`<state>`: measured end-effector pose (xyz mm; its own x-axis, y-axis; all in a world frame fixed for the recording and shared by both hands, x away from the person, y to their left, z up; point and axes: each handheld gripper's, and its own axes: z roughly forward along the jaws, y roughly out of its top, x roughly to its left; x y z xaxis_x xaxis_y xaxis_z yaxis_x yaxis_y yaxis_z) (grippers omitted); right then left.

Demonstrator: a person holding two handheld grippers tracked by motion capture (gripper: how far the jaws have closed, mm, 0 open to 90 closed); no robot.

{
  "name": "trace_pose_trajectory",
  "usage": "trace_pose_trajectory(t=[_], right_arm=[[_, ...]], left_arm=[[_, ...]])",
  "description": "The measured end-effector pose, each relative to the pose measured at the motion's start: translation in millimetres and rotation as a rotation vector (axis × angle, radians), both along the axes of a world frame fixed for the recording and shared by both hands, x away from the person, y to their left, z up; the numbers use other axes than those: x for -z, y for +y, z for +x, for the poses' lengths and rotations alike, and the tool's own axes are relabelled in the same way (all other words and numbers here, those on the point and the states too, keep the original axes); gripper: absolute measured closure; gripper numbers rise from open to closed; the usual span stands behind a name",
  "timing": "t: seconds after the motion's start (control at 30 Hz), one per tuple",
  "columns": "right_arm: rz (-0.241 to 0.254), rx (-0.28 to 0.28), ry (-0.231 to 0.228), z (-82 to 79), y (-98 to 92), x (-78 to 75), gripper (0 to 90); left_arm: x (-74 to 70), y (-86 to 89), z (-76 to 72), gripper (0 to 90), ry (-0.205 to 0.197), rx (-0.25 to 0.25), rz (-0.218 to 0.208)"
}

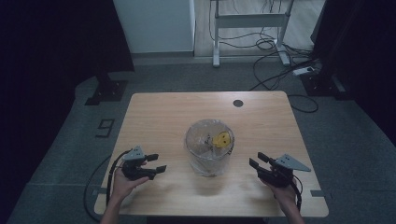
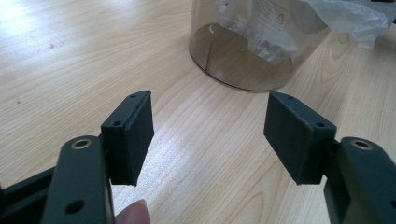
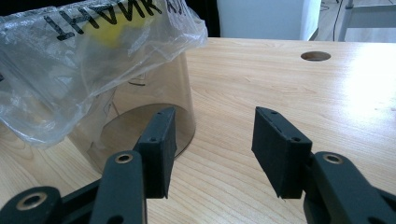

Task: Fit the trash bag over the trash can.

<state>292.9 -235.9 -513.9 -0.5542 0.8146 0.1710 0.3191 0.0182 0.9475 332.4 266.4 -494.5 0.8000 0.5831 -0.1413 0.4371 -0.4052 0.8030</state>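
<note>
Grey carpet [image 1: 154, 79] runs around a light wooden table [image 1: 159, 116] with a small round hole [image 1: 238, 103] near its far edge. Near the middle of the table stands a clear round bin [image 1: 209, 148], upright, lined with a thin plastic bag [image 3: 65, 70] that drapes over its rim; a yellow patch [image 1: 222, 139] shows on the bag. To the bin's left a hand holds the left gripper [image 1: 156, 164] low over the wood, jaws wide apart with nothing between them. On the other side the right gripper [image 1: 258, 160] points toward the bin, its jaws also apart and empty, the nearer jaw just beside the bin's wall in the right gripper view. Both grippers are apart from the bin.
</note>
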Motion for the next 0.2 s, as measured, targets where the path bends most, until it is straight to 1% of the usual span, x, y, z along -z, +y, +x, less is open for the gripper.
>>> trace_pose_trajectory(t=[0.2], right_arm=[[0.001, 0.002, 0.000, -0.1, -0.5, 0.0, 49.4]], left_arm=[[1.4, -1.0, 0.6, 32.9, 0.004, 0.004, 0.002]])
